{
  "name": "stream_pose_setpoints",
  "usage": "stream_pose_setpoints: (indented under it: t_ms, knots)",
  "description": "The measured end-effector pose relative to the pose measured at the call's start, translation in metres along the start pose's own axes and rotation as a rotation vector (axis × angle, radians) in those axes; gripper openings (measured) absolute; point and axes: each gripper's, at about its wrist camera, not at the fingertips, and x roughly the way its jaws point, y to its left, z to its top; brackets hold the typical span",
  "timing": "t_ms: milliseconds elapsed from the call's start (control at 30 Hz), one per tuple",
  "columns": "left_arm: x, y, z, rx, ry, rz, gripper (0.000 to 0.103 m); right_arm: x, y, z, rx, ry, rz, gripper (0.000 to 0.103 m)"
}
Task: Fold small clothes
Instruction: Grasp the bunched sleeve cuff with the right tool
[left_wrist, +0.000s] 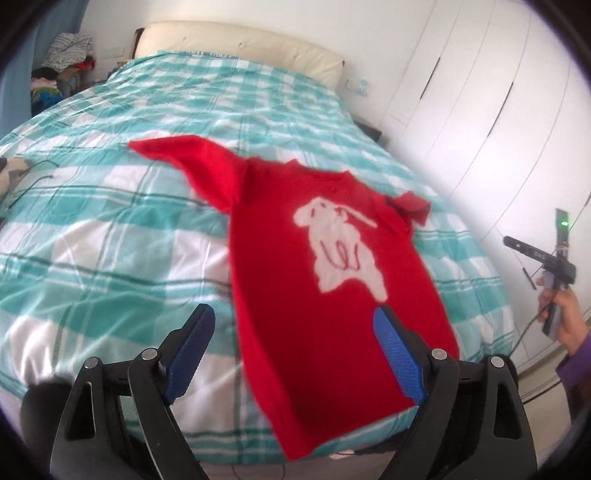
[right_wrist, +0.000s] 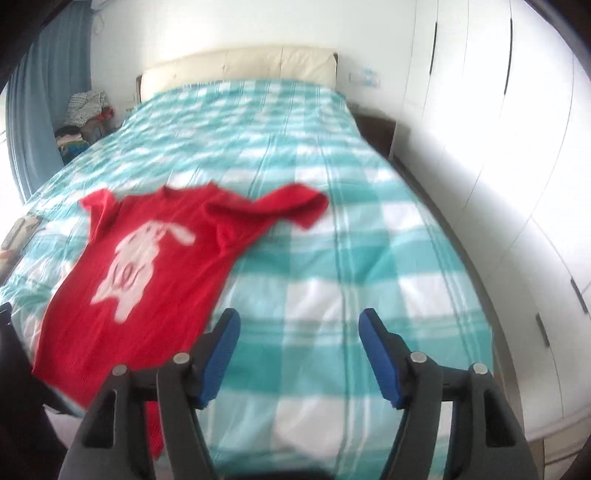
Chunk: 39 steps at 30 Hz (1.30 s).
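A small red sweater with a white rabbit print lies face up on the teal-and-white checked bedspread, neck toward the headboard. One sleeve stretches out to the far left; the other is bunched near the shoulder. Its hem reaches the bed's near edge. My left gripper hovers open over the hem end with nothing between its blue pads. My right gripper is open too, over bare bedspread just right of the sweater. A hand holds that gripper at the right edge of the left wrist view.
A cream headboard closes the far end of the bed. White wardrobe doors run along the right side. A heap of clothes and a blue curtain stand at the far left. A patterned item with a thin cable lies on the bed's left edge.
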Motion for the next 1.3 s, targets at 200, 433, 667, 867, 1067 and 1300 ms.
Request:
stream_pose_setpoints:
  t_ms: [200,433,667,867,1067,1300]
  knots:
    - [0.039,-0.014,0.005,-0.010,0.076,0.012,0.089,0.153,-0.024,0.045,0.165,0.094,0.226,0.059]
    - [0.045,0.007,-0.010,-0.081,0.107,0.131,0.089,0.277,-0.028,0.054,0.231,0.132,0.170,0.036]
    - [0.047,0.023,-0.013,-0.127,0.125,0.177,0.089,0.206,-0.097,0.072,0.343,-0.010,0.236,0.004]
    - [0.056,0.011,-0.008,-0.096,0.136,0.143,0.089,0.119,-0.175,0.081,0.349,0.068,0.116,0.004]
    - [0.054,-0.009,-0.008,-0.050,0.126,0.115,0.089,0.109,-0.213,0.073,0.347,0.283,0.100,0.004]
    - [0.048,-0.007,-0.015,-0.054,0.138,0.122,0.089,0.156,-0.254,0.006,0.486,0.427,-0.008,0.004]
